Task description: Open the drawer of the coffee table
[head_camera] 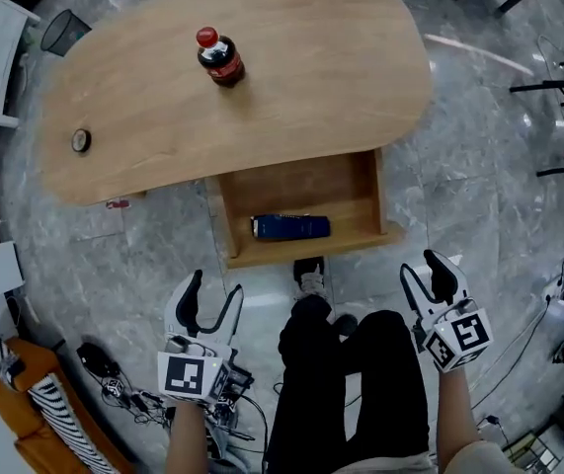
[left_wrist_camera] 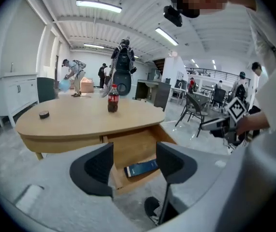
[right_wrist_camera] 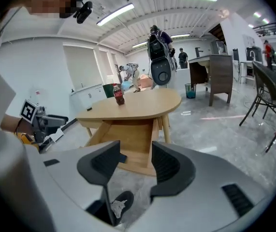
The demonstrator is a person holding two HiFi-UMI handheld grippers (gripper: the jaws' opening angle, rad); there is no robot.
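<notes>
Since the drawer (head_camera: 291, 188) of the coffee table (head_camera: 291, 87) is seen pulled well out from under the wooden surface, with its front edge toward the person's legs, the task is judged to be done or all but done. A dark blue flat object (head_camera: 290, 227), possibly a phone, is exposed lying near the drawer's front, which is taken as a sign that the opening is wide enough. A cola bottle (head_camera: 220, 57) and a small dark round item (head_camera: 81, 140) are seen standing on the surface, touched by neither tool. The left gripper (head_camera: 214, 289) is held well apart from the drawer, beside the person's knee, its fingers (left_wrist_camera: 96, 168) spread wide with nothing between them. The right gripper (head_camera: 428, 270) is likewise held clear on the other side, its fingers parted and empty. Nothing further is judged to be required, except perhaps a final check that the drawer is fully extended.
</notes>
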